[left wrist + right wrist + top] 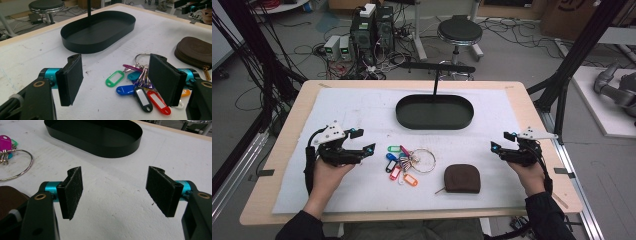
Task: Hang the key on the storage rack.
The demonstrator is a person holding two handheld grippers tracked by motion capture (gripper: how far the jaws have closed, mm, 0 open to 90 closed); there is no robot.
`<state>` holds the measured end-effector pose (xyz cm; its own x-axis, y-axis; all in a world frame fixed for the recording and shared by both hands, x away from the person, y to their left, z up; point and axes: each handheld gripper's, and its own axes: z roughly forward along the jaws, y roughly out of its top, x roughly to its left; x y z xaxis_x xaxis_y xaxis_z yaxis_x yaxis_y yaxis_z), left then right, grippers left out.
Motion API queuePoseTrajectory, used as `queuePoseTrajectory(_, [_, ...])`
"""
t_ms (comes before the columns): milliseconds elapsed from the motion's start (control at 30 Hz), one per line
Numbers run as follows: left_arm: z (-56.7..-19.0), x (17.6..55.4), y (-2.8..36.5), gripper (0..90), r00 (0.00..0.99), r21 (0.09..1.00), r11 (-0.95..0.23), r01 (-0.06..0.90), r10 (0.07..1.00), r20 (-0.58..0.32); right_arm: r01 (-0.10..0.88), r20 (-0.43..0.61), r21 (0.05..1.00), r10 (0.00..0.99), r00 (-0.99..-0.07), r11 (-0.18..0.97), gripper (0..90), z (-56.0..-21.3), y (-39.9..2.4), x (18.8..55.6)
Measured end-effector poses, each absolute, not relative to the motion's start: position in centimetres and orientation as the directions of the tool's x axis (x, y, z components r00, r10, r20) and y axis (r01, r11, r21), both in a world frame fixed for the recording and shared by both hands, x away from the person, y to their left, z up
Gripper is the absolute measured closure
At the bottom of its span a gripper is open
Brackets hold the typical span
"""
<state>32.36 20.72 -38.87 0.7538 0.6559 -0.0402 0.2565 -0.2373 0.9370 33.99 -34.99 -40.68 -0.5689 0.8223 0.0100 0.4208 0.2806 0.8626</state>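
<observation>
While both hands rest low, left claw (363, 140) and right claw (500, 140) gape empty.

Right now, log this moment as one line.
left gripper open, holding nothing | right gripper open, holding nothing | key bunch, pouch on table | tray empty

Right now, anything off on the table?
Nothing stands out. The black oval metal tray sits empty and level, the ring of coloured plastic key tags and brown zipped leather pouch lie flat. Both grippers open.
</observation>
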Motion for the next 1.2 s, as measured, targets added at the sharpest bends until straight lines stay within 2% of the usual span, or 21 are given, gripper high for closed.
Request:
queuePoseTrajectory(633, [-38.4,33.3,17.7,29.0,0.787,0.932,-0.241,0.27,0.613,-0.069,0.43,0.0,0.859,0.84,-0.543,0.279,30.6,-41.1,-35.7,33.6])
queuePoseTrajectory(767, [-38.4,33.6,16.5,33.8,0.802,0.928,-0.26,0.266,0.595,-0.063,0.437,0.005,0.858,0.845,-0.535,0.271,30.6,-41.2,-36.0,33.6])
queuePoseTrajectory(967, [-38.5,34.4,14.0,35.9,0.82,0.91,-0.305,0.279,0.569,-0.061,0.435,-0.003,0.855,0.843,-0.537,0.281,30.7,-41.2,-35.8,33.6])
queuePoseTrajectory(1200, [-38.9,35.1,11.8,32.9,0.833,0.89,-0.355,0.287,0.551,-0.049,0.438,-0.003,0.854,0.844,-0.537,0.281,30.6,-41.2,-35.7,33.7])
